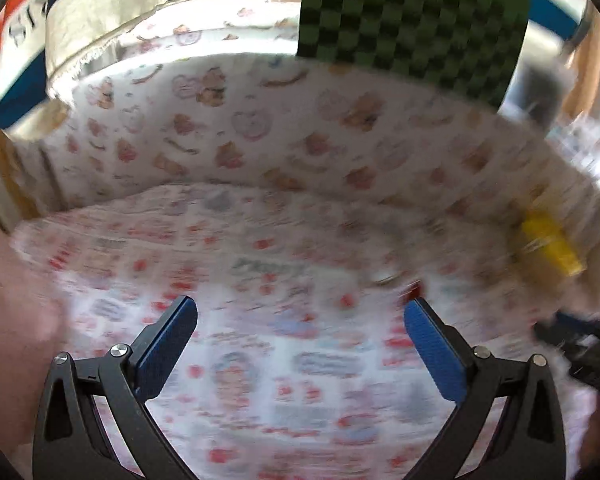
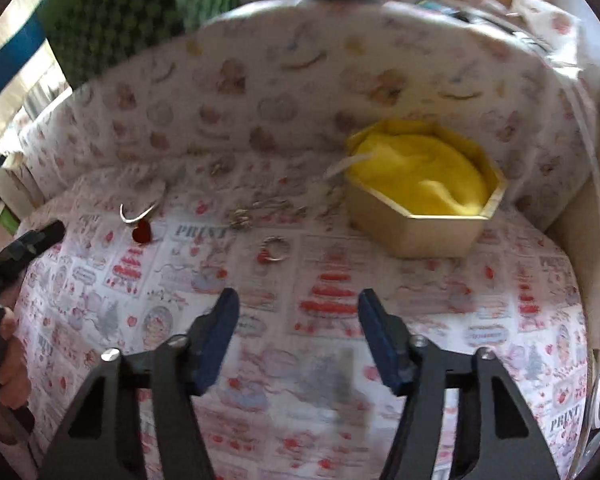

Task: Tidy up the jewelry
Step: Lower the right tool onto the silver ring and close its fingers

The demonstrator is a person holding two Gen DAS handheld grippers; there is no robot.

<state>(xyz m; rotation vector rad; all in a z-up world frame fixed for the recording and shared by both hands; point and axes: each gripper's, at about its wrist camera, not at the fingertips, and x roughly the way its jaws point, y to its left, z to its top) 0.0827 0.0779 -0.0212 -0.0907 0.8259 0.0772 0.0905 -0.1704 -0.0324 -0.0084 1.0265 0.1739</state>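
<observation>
A printed cloth point(image 2: 324, 344) covers the whole worktop in front of me and rises behind it as a padded back wall point(image 2: 284, 92). It is white, patterned with red cakes, small pictures and the word "PRINT". Behind the wall, on my left, stands a green and black checkered panel point(image 1: 412, 20).

The biggest thing on the cloth is a hexagonal gold box point(image 2: 424, 196), open at the top and lined with bright yellow fabric. It sits at the far right, close to the back wall. In my left wrist view the same box shows only as a blurred yellow shape at the right edge.

The jewelry lies loose on the cloth to the left of the box, none of it in the box. Nearest the box is a tangle of silver chain point(image 2: 260, 210). Just in front of that lies a silver ring point(image 2: 275, 249) with a red spot on its rim. Further left are a thin curved silver piece point(image 2: 137, 213) and, just below it, a small red heart-shaped piece point(image 2: 141, 233).

My right claw point(image 2: 298, 316) hangs above the near cloth, its blue pads apart and holding nothing. My left claw point(image 1: 300, 320) is also spread wide and empty; its view is heavily blurred.
</observation>
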